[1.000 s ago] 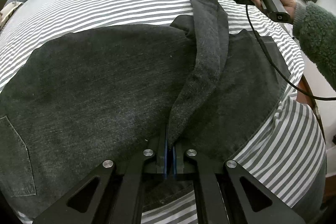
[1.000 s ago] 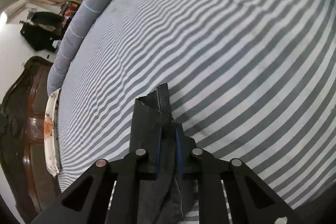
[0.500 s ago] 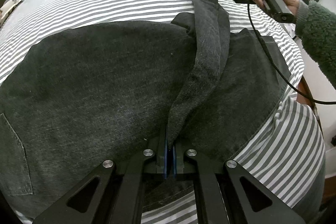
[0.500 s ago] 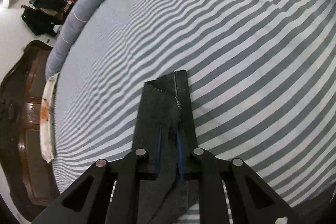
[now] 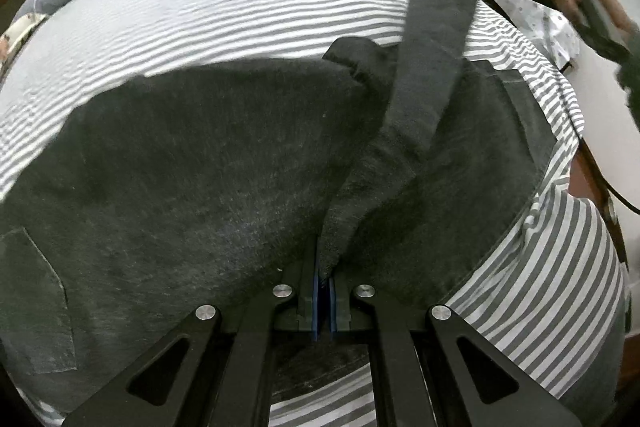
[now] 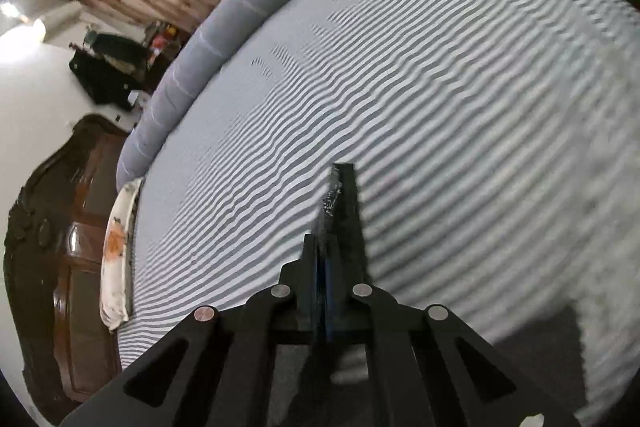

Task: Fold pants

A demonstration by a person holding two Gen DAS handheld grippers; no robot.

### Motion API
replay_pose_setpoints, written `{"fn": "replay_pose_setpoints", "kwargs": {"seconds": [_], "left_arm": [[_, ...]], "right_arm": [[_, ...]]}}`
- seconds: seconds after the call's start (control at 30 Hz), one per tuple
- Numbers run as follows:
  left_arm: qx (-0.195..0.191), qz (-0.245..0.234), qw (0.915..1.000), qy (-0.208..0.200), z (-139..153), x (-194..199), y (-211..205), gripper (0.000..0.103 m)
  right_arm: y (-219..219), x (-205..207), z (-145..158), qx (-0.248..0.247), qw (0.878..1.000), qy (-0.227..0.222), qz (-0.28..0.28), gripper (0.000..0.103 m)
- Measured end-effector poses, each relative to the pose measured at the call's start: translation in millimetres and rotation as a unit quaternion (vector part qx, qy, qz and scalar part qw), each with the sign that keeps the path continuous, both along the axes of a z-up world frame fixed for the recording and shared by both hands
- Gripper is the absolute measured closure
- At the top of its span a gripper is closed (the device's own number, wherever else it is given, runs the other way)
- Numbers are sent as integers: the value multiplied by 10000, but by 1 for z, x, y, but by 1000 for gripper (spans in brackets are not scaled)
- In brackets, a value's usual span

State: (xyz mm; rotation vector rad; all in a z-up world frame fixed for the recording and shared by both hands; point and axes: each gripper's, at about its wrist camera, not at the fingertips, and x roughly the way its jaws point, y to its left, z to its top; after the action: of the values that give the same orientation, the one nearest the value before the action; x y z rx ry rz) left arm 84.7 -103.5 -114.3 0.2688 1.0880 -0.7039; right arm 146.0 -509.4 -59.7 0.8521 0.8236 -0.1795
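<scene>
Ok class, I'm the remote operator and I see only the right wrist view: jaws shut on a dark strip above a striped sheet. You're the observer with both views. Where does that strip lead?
Observer: The strip runs down to the left gripper, whose jaws are shut on its near end.
Operator: Is the rest of the garment off the bed too?
Observer: No. The pants lie spread on the sheet; only that strip is raised.
Operator: Any landmark on them?
Observer: A patch pocket shows at the far left edge.
</scene>
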Motion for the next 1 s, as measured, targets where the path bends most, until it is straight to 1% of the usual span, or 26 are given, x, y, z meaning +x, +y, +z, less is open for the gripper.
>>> {"fn": "replay_pose_setpoints", "kwargs": {"seconds": [0.13, 0.17, 0.23, 0.33, 0.37, 0.47, 0.53, 0.57, 0.67, 0.8, 1.0], "left_arm": [[-40, -190, 9996, -213, 12, -7, -2, 100], [-34, -259, 9992, -289, 16, -10, -3, 100], [-11, -411, 9985, -375, 20, -16, -6, 100], [71, -566, 9974, -442, 20, -23, -7, 100], [125, -620, 9970, -452, 17, -26, -9, 100], [312, -762, 9956, -457, 6, -34, -12, 100], [437, -861, 9940, -518, 1, -38, -13, 100], [497, -908, 9931, -559, -1, -41, -14, 100], [494, -957, 9925, -581, 0, -45, -12, 100], [394, -1031, 9924, -543, 2, -47, -8, 100], [548, -1040, 9920, -466, -16, -45, -13, 100]], "right_arm": [[-11, -59, 14, -213, 9994, 73, -277, 99], [-13, -79, 16, -283, 9988, 142, -373, 99], [-17, -106, 13, -324, 9979, 251, -505, 99], [-17, -146, 0, -373, 9958, 495, -681, 100], [-18, -160, -11, -321, 9947, 609, -758, 100], [-18, -185, -39, -215, 9916, 904, -900, 100], [-16, -196, -57, -156, 9893, 1066, -983, 100], [-14, -197, -61, -184, 9886, 1116, -991, 100], [-12, -201, -75, -233, 9860, 1284, -1036, 100], [-13, -200, -87, -324, 9833, 1468, -1025, 100], [-10, -191, -109, -459, 9782, 1752, -1018, 100]]}}
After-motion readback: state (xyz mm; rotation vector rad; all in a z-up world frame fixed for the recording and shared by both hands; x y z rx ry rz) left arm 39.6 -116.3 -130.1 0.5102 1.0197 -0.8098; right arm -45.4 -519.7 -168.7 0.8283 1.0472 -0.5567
